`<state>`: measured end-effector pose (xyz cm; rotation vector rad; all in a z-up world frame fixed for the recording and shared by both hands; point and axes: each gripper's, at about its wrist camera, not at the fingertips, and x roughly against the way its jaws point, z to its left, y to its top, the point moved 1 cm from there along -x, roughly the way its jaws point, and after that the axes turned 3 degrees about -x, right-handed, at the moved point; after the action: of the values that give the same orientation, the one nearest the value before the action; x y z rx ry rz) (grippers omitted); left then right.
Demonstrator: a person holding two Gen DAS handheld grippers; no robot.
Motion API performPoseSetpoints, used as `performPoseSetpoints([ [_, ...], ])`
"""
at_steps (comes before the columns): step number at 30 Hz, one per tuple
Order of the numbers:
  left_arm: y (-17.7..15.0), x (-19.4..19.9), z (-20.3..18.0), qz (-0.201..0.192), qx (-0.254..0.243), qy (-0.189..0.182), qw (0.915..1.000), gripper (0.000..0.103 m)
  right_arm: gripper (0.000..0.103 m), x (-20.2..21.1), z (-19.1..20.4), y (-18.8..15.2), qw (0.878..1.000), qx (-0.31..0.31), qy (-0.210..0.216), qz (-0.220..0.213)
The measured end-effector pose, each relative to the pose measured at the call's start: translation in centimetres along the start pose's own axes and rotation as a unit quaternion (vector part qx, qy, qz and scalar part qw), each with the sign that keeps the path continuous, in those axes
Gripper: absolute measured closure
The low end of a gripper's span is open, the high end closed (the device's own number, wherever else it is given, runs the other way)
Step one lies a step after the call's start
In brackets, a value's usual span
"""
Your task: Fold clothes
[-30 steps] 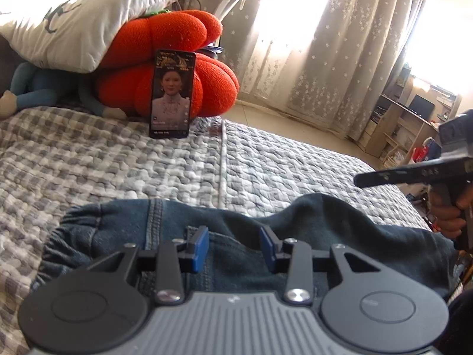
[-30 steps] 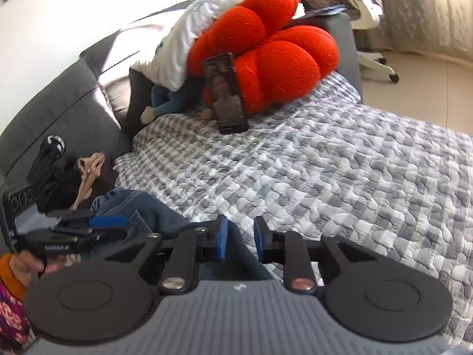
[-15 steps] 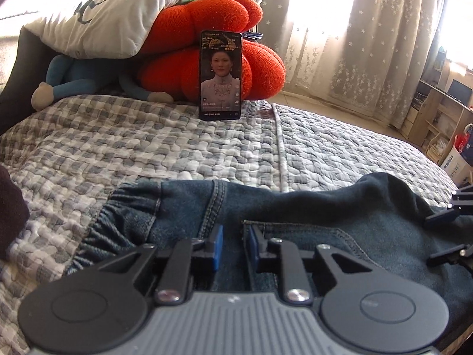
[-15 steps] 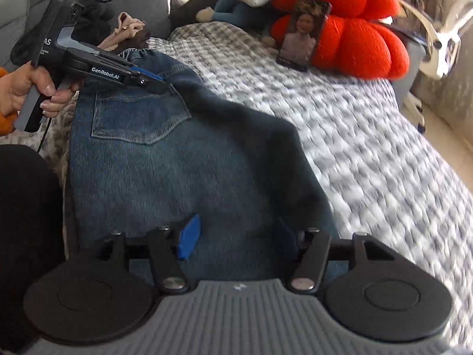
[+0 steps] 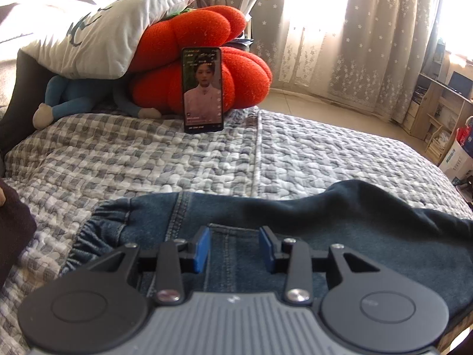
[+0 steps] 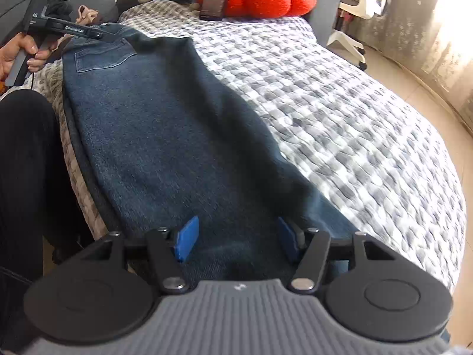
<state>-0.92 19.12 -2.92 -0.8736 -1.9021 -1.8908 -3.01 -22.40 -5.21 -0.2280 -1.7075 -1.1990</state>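
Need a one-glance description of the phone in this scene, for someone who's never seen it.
Start at the bed's grey checked quilt and follow it to the big red-orange pumpkin cushion at its far end. The phone stands upright against that cushion, base on the quilt. It is the only flat, dark-framed thing there, with a lit screen.

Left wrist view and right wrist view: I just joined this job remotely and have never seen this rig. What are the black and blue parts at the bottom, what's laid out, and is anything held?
There is no robot arm here. A person carries a hand-held gripper in each hand, and each one has a fisheye camera looking forward along its two blue-padded fingers. The left wrist view shows the left hand-held gripper open over the waistband end of a pair of jeans. The right wrist view shows the right hand-held gripper open wide at the leg end of the same jeans, which lie flat along the checked quilt. Neither is clamping cloth now. At the far end a phone leans against an orange cushion.
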Motion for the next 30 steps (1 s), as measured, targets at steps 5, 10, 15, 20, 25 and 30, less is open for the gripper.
performPoseSetpoints([
  [5, 1.5, 0.9, -3.2, -0.007, -0.029, -0.035, 0.999, 0.055, 0.042, 3.3, -2.1, -1.7, 0.996, -0.068, -0.048, -0.036],
  [10, 2.3, -0.3, -8.6, 0.007, -0.093, -0.107, 0.9899, 0.045, 0.042, 5.2, -3.8, -3.7, 0.987, -0.109, -0.108, -0.046],
  [15, 2.5, -1.9, -13.6, 0.021, -0.141, -0.154, 0.9777, 0.044, 0.042, 7.0, -5.4, -6.3, 0.977, -0.153, -0.138, -0.059],
  [20, 2.4, -3.2, -17.9, 0.033, -0.172, -0.196, 0.9648, 0.044, 0.042, 6.6, -7.0, -8.6, 0.966, -0.214, -0.13, -0.059],
  [25, 2.0, -4.0, -21.3, 0.041, -0.181, -0.228, 0.956, 0.044, 0.053, 4.5, -9.5, -9.1, 0.945, -0.302, -0.116, -0.056],
  [30, 1.3, -4.6, -23.0, 0.052, -0.188, -0.244, 0.95, 0.044, 0.053, 2.6, -12.0, -8.8, 0.919, -0.374, -0.117, -0.052],
])
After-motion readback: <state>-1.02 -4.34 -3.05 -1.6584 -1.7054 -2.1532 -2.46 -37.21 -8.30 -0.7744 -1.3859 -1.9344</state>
